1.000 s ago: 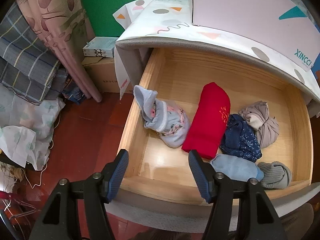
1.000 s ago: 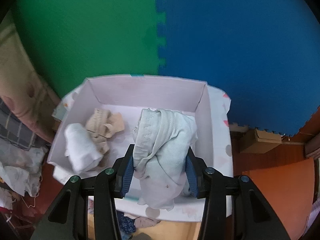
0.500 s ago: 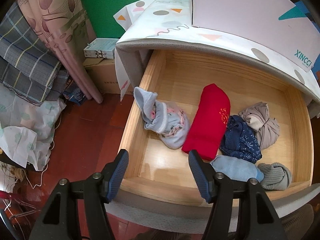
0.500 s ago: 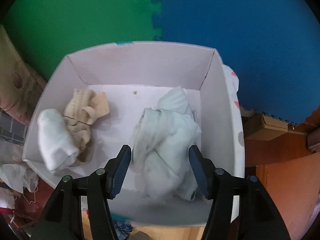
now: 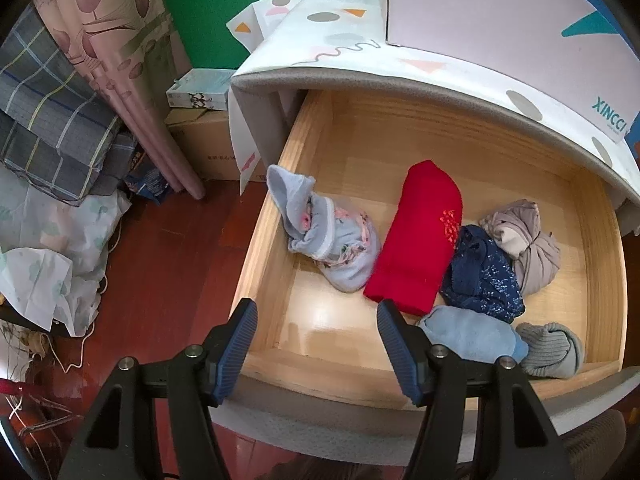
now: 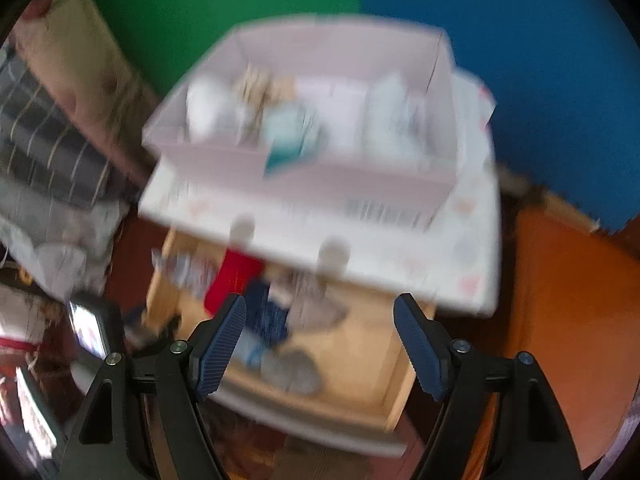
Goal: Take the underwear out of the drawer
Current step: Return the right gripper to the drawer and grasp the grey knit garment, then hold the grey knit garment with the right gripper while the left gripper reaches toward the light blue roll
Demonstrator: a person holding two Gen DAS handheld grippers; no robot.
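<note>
the drawer (image 5: 404, 136) stands pulled out, wooden, with rolled underwear lying along its front and middle. a pale floral roll (image 5: 332, 236) lies by the left wall. just right of it, touching, a red roll (image 5: 420, 240). a navy roll (image 5: 482, 272) sits against the red one, and a taupe roll (image 5: 528, 240) against the navy, toward the right wall. at the front edge lie a light blue roll (image 5: 468, 336) and a grey ribbed roll (image 5: 550, 350), side by side in the front right corner.

left tongs (image 5: 316, 344) hang over the front left corner of the drawer, jaws apart, nothing between them.

right tongs (image 6: 320, 346) are above the drawer front, jaws opening, nothing between them. this view is blurred. it shows a pink box (image 6: 360, 184) on the surface (image 6: 472, 248) over the drawer, with pale bundles inside; their kind cannot be told. the box sits at the back of the surface, against a green and blue wall (image 6: 520, 60).

on the floor left of the drawer: checked cloth (image 5: 52, 108) and a curtain (image 5: 120, 60).
</note>
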